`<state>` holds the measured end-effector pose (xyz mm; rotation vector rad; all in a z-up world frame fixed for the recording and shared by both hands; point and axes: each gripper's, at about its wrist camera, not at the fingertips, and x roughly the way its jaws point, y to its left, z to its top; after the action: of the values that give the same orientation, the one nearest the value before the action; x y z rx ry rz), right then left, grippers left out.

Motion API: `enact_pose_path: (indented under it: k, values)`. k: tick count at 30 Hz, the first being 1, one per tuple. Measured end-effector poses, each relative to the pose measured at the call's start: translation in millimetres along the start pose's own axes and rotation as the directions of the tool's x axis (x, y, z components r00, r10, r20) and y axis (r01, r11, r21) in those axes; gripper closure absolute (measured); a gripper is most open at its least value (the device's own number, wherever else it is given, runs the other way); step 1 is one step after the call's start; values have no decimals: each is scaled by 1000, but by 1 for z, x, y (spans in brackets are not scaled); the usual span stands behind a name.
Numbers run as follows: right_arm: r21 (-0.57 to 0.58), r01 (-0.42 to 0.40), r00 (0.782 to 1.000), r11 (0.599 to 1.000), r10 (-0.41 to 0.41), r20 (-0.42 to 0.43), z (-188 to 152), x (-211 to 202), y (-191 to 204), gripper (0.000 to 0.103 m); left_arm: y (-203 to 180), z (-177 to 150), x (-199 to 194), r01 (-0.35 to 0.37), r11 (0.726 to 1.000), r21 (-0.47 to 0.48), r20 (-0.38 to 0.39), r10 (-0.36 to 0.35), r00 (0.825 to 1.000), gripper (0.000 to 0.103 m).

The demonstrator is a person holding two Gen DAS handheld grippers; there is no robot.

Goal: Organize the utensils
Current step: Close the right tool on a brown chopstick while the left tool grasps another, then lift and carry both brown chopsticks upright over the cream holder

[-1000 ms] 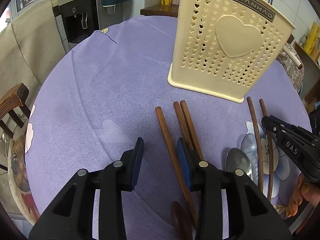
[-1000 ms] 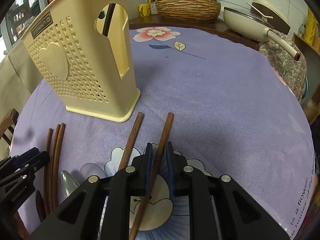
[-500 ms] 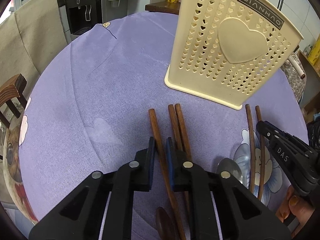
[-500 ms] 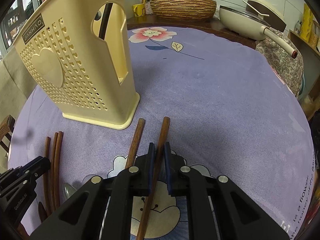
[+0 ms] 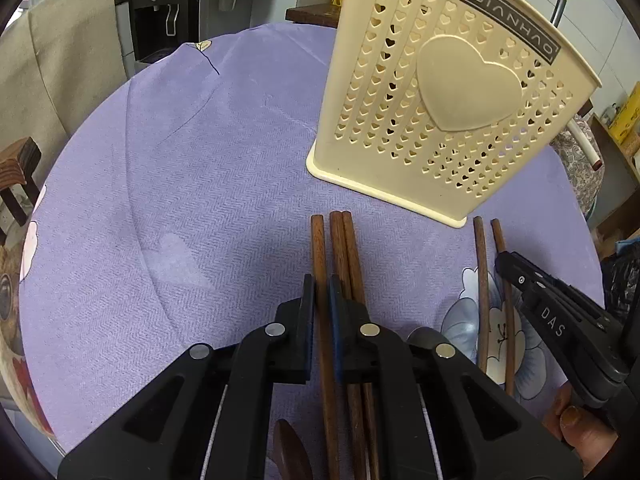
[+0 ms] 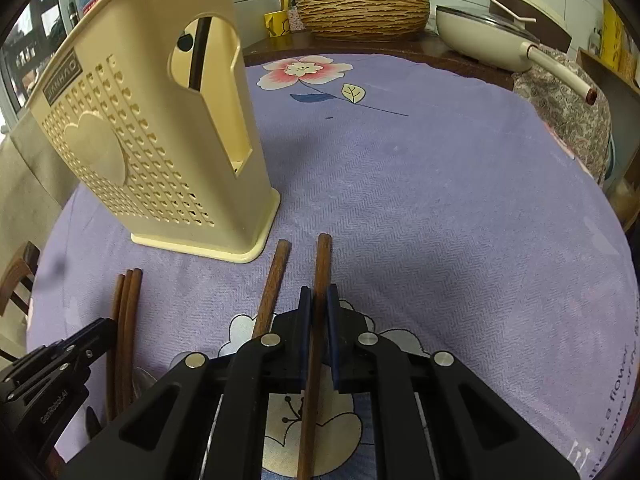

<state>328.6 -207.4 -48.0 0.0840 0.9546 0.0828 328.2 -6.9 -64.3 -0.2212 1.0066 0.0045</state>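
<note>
Left gripper (image 5: 322,300): fingers clamped on one dark wooden chopstick (image 5: 318,248) lying on the purple-clothed table (image 5: 180,200). Right gripper (image 6: 316,308): clamped likewise on another (image 6: 322,264). Lift both level, then tip them into the cream perforated plastic holder (image 5: 448,92) just beyond.

The holder (image 5: 452,92) was cream, pierced with rows of small hearts around 1 large plain heart. The cloth (image 6: 440,208) was lilac with a herringbone weave and pink and white flowers. The chopsticks (image 5: 344,248) were dark brown.
</note>
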Motion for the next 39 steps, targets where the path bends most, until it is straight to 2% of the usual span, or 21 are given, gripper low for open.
enact_pose_path:
  k: [6,14,20,23,30,34,39]
  values:
    - [30,-42,999,999,41,17,2,-6,-8,95,7,9,-4,44,999,-30,11,-44,999,96]
    - [43,-138,986,989,133,103,6,-42,-17,95,10,18,-41,113,993,-21,97,-111,989,96]
    - [-3,-197,958,980,193,211,11,-91,-22,95,13,22,-86,157,987,18,174,-157,972,96]
    - [-34,-232,937,972,232,262,15,-118,-25,96,15,24,-114,174,984,48,217,-180,959,96]
    - [-129,-223,905,966,254,341,20,-171,-30,96,17,26,-170,183,977,112,298,-209,932,96]
    - [-146,-208,901,967,247,356,22,-180,-30,96,19,30,-184,177,977,122,322,-208,924,96]
    - [-157,-202,902,967,246,354,20,-181,-28,96,17,33,-188,165,978,129,329,-199,923,96]
